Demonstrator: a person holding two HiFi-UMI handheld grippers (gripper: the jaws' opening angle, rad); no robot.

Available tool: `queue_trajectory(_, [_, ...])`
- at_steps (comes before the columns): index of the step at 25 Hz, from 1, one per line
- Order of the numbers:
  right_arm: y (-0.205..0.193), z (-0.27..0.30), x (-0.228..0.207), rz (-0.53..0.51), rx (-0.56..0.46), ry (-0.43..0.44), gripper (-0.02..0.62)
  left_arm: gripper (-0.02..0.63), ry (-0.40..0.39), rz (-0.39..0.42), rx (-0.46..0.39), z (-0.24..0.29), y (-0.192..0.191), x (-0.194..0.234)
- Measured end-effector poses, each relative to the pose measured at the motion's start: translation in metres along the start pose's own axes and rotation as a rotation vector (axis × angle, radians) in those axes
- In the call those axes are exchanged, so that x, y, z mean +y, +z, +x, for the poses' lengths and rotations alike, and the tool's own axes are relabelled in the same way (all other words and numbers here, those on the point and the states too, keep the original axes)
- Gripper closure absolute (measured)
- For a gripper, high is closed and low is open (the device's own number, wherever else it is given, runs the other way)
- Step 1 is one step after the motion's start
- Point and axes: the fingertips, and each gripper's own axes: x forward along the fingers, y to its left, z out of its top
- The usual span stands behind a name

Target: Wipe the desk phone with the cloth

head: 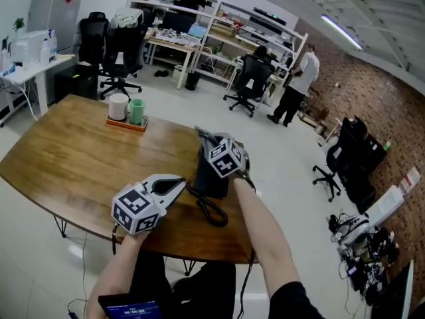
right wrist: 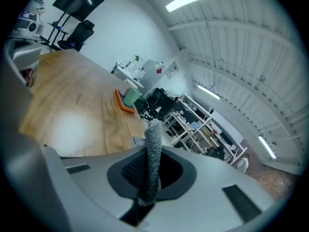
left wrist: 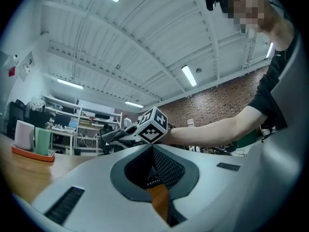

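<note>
Two grippers: right gripper (head: 211, 143) up over the desk phone (head: 211, 178), left gripper (head: 174, 186) low, just beside the phone on the near left.
Right fingers: clamped on the cloth (right wrist: 153, 153), a grey knitted strip standing straight up between the jaws.
Left fingers: pressed together, nothing between them.
Phone: dark, toward the near right side of the wooden table (head: 80, 158), coiled cord (head: 211, 211) looping out toward the person.
Risk, cloth: only a narrow fold pinched; a firm drag across the phone could probably pull it free.
Risk, phone: nothing bracing it; a sideways wipe could likely shove it toward the table edge.
Risk, cord: loops lying right by both grippers; a low pass could snag them.
Hidden: phone's face and handset covered by the right gripper and its marker cube.
Unclear: cloth touching the phone or hanging above it, no telling from here.
Gripper views: no phone in either one.
Far off: tray (head: 126, 123) with two cups, well apart from the action.
</note>
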Motion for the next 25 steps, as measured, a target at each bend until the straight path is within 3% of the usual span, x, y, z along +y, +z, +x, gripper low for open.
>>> queue_trajectory(4, [0.009, -0.002, 0.017, -0.073, -0.004, 0.023, 0.571, 0.614, 0.067, -0.015, 0.076, -0.008, -0.009, 0.023])
queue_trajectory(8, [-0.003, -0.037, 0.06, -0.18, -0.027, 0.126, 0.571, 0.613, 0.087, -0.019, 0.087, -0.006, -0.009, 0.022])
queue_trajectory(11, [-0.013, -0.076, 0.105, -0.301, -0.061, 0.223, 0.571, 0.614, 0.082, -0.018, 0.091, -0.003, -0.01, 0.017])
queue_trajectory(14, [-0.024, -0.11, 0.147, -0.427, -0.057, 0.375, 0.571, 0.614, 0.078, -0.019, 0.092, -0.004, -0.011, 0.019])
queue_trajectory(16, [-0.025, -0.121, 0.158, -0.468, -0.053, 0.449, 0.571, 0.613, 0.074, -0.02, 0.096, -0.005, -0.013, 0.02])
queue_trajectory(18, [-0.012, -0.11, 0.133, -0.431, -0.073, 0.384, 0.571, 0.614, 0.073, -0.019, 0.101, -0.008, -0.016, 0.023])
queue_trajectory(22, [0.014, -0.051, 0.038, -0.142, -0.103, 0.112, 0.571, 0.612, 0.073, -0.022, 0.099, -0.009, -0.021, 0.027])
queue_trajectory(25, [0.01, -0.013, -0.001, -0.011, -0.06, 0.008, 0.571, 0.612, 0.074, -0.026, 0.101, -0.006, -0.022, 0.023])
